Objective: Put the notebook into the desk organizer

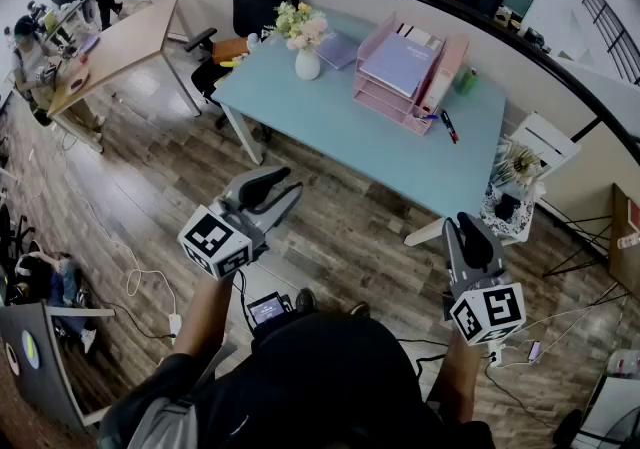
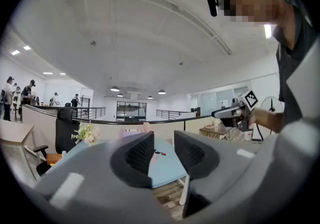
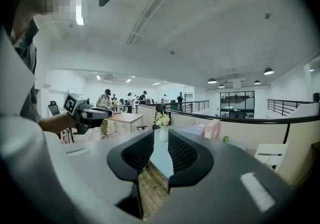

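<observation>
Head view only: it took in the whole blue table (image 1: 330,122) at 12 o'clock from the person, with both tools held over the wood floor (image 1: 330,227), well short of it.
Gripper views only: each looked level across the room and caught the ceiling and the other tool in its hand.
Left gripper (image 1: 285,185): released, jaws apart, nothing between them.
Right gripper (image 1: 462,227): released, a narrow gap between the jaws, and empty.
Notebook (image 1: 338,49): lavender, flat on the table at 3 o'clock of the vase (image 1: 308,64), outside the organizer.
Desk organizer (image 1: 385,102): pink stacked trays at 3 o'clock of the notebook; the top tray held a lavender book (image 1: 398,62); lower trays unreadable.
Vase contents: pale flowers (image 1: 298,25).
</observation>
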{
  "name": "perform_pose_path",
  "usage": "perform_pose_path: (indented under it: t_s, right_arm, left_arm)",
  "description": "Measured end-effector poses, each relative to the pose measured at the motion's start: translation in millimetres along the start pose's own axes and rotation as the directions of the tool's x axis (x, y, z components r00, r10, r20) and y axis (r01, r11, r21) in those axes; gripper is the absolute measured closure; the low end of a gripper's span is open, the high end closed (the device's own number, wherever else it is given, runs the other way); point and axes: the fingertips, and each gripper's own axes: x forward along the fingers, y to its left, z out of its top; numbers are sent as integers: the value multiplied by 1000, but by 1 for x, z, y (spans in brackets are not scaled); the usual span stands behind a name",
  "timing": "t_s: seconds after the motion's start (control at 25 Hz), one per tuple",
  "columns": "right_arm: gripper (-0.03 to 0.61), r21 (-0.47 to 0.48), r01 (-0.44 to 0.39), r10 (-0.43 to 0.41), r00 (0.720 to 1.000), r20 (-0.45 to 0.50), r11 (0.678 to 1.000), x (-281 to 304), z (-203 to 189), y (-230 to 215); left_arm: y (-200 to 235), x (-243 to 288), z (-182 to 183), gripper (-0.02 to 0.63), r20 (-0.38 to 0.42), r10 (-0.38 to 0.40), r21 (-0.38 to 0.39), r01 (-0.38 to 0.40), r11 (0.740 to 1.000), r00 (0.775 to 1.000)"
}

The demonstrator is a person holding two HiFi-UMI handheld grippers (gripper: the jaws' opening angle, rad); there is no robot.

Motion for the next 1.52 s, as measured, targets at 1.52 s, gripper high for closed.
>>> perform_pose_path:
  t_s: [1.52]
  right_arm:
    - [446,56,-27,25,999,24,998,91,7,13]
  left_arm:
    - [72,7,-18,431,-5,-19,-10,19,1000,1000]
